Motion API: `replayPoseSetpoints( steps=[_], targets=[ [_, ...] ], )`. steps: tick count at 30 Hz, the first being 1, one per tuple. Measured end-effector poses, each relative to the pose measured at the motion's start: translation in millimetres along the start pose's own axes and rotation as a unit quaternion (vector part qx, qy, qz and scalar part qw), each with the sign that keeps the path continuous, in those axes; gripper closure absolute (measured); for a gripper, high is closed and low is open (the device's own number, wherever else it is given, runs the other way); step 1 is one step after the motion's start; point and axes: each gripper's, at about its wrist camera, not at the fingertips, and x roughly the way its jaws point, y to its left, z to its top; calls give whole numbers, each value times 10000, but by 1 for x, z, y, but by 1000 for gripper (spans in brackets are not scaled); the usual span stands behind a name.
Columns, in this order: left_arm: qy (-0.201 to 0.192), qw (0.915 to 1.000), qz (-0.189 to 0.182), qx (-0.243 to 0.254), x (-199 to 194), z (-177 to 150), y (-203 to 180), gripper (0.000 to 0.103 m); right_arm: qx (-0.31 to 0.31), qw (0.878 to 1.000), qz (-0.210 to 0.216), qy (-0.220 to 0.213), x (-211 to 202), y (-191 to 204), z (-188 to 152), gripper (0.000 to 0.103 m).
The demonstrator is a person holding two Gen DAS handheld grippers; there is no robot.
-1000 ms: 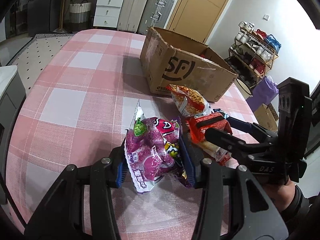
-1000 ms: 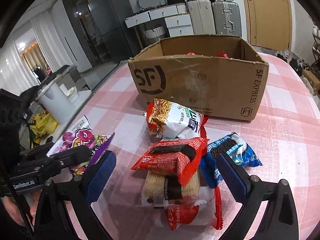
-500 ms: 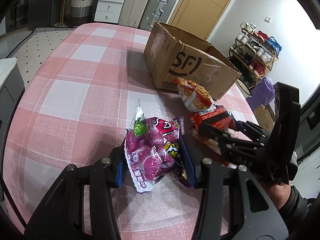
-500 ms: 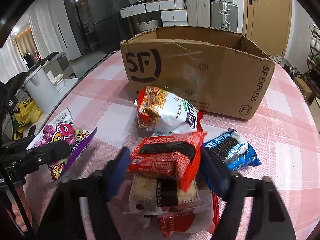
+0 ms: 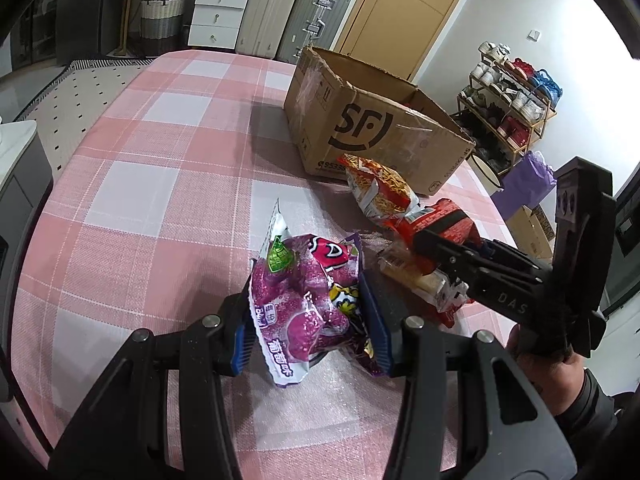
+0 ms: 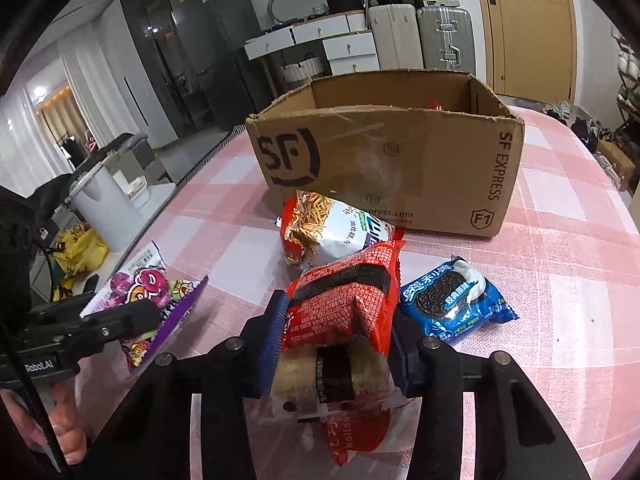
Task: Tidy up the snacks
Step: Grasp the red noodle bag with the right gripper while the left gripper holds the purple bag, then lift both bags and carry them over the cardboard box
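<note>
The right claw (image 6: pixel 336 344), open a second ago, is now clamping the red pack (image 6: pixel 344 300), while the left claw (image 5: pixel 312 320) keeps pinching the purple bag (image 5: pixel 308 292), both ready for the box (image 6: pixel 400 160).

Silver suitcases (image 5: pixel 298 12) stand beside white drawers (image 5: pixel 214 16); a shoe rack (image 5: pixel 508 100) seems crowded; a wooden door (image 6: pixel 524 24) stands behind

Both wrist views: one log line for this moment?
left tool: shut on purple candy bag | right tool: shut on red snack pack | cardboard box: open, behind
</note>
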Motion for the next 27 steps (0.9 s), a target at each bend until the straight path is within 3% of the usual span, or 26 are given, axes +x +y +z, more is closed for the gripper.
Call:
replayPoseSetpoints(
  steps=[19, 27],
  targets=[
    [-144, 9995, 43, 285, -20, 4, -24, 59, 413, 9973, 202, -567, -73, -26, -4, 58],
    [-329, 9985, 55, 432, -37, 23, -38, 59, 277, 9931, 304, -1101, -121, -23, 11, 58]
  ],
)
